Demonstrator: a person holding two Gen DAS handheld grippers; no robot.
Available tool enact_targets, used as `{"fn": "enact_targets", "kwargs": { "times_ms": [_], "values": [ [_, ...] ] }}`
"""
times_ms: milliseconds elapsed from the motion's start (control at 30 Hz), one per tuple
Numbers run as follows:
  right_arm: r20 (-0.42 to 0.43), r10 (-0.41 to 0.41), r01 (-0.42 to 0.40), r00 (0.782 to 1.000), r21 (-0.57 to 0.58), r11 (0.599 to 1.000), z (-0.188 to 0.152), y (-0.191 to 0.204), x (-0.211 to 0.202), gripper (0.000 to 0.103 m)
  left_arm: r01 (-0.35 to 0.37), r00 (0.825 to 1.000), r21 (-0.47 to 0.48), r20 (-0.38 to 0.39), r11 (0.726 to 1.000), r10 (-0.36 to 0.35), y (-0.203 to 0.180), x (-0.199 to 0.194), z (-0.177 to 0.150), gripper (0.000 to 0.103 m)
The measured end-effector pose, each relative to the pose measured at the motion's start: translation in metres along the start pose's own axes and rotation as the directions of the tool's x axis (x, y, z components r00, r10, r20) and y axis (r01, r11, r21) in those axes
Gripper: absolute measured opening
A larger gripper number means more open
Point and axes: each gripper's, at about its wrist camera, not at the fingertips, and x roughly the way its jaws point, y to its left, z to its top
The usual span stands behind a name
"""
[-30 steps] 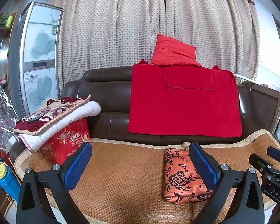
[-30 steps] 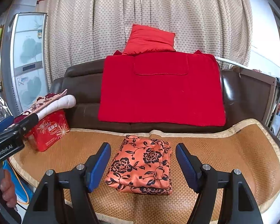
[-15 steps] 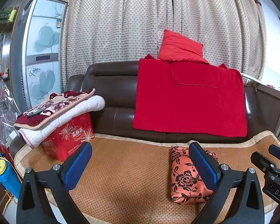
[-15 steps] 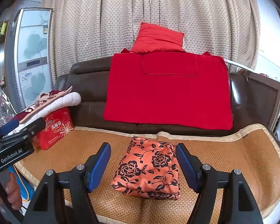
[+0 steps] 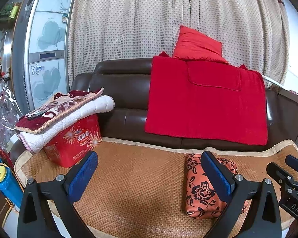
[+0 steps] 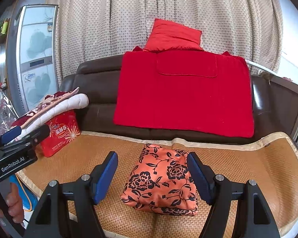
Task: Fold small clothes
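garment: folded orange floral cloth [image 6: 161, 180], a compact block with black flower print, lying flat on the woven mat [image 6: 248, 164]
garment position: about mid-seat, near the mat's front edge; nothing is touching it
mat: tan woven cover with a pale border, spread over the seat of the brown sofa [image 5: 121, 91]
right tongs [image 6: 152, 175]: wide apart, blue pads on either side of the cloth as seen from the right wrist camera, pads clear of the fabric, nothing gripped
left tongs [image 5: 149, 175]: wide apart, empty, over bare mat left of the cloth; the right-hand pad [image 5: 216, 174] overlaps the cloth's edge in the left wrist view, whether it touches I cannot tell
cross views: the right tongs' body shows at the right edge of the left wrist view; the left tongs' body shows at the left edge of the right wrist view, with the person's hand [image 6: 12, 204] on the handle below it
sofa back: red blanket [image 6: 184, 93] draped over the backrest, red cushion [image 6: 172, 36] standing on top, against the dotted curtain [image 6: 129, 15]
left end of seat: red printed box [image 5: 73, 142] standing on the mat, folded white quilt [image 5: 79, 117] and maroon patterned blanket [image 5: 57, 107] stacked on it
far left: fridge [image 5: 43, 47] with a flower pattern on its doors, blue and yellow bottle [image 5: 4, 180] low beside the sofa
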Motion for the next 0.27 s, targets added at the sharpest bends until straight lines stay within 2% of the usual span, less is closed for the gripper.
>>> {"fn": "enact_targets", "kwargs": {
  "times_ms": [267],
  "values": [
    [-0.027, 0.006, -0.005, 1.000, 0.025, 1.000, 0.004, -0.020, 0.034, 0.075, -0.015, 0.999, 0.023, -0.033, 1.000, 0.016, -0.011, 0.036, 0.001, 0.103]
  ]
}}
